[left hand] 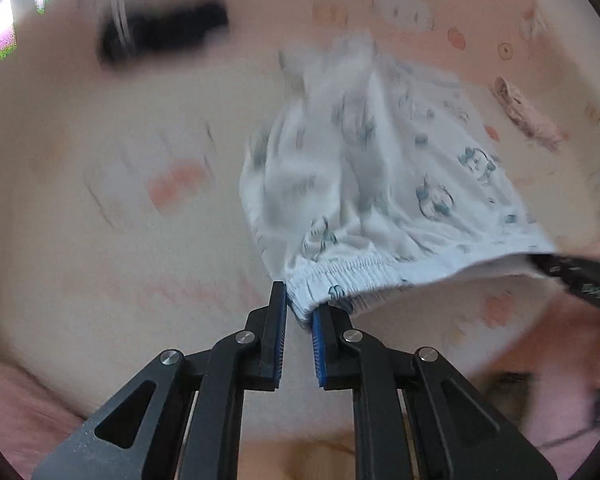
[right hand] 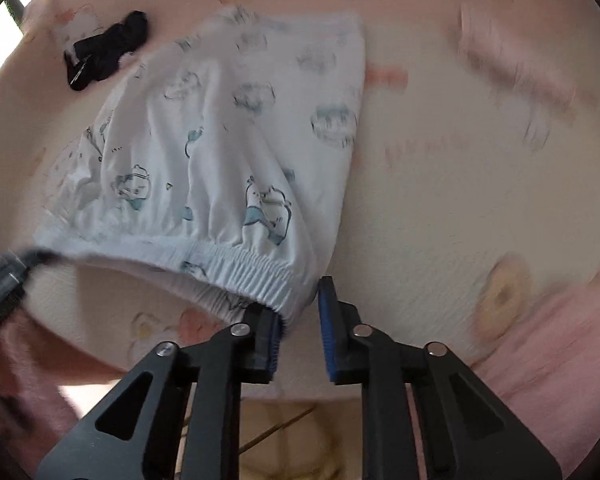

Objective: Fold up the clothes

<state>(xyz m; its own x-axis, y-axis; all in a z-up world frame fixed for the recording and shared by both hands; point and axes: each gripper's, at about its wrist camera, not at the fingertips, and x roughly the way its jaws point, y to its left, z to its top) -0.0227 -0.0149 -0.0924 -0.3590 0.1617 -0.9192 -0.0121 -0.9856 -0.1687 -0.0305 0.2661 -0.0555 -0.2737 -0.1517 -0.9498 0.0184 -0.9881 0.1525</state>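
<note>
I have the shorts (left hand: 364,184) by the waistband (left hand: 352,276) — left gripper (left hand: 300,308) and right gripper (right hand: 300,312) each clenched on one end — legs trailing away across the bed (left hand: 100,240).

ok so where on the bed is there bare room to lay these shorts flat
Bare sheet lies right of the white printed shorts, short of the blurred pink item. In the left wrist view, more bare sheet lies left of the shorts, below the black garment. It is crowded near the shorts' far end, by the black garment and the pink item.
</note>
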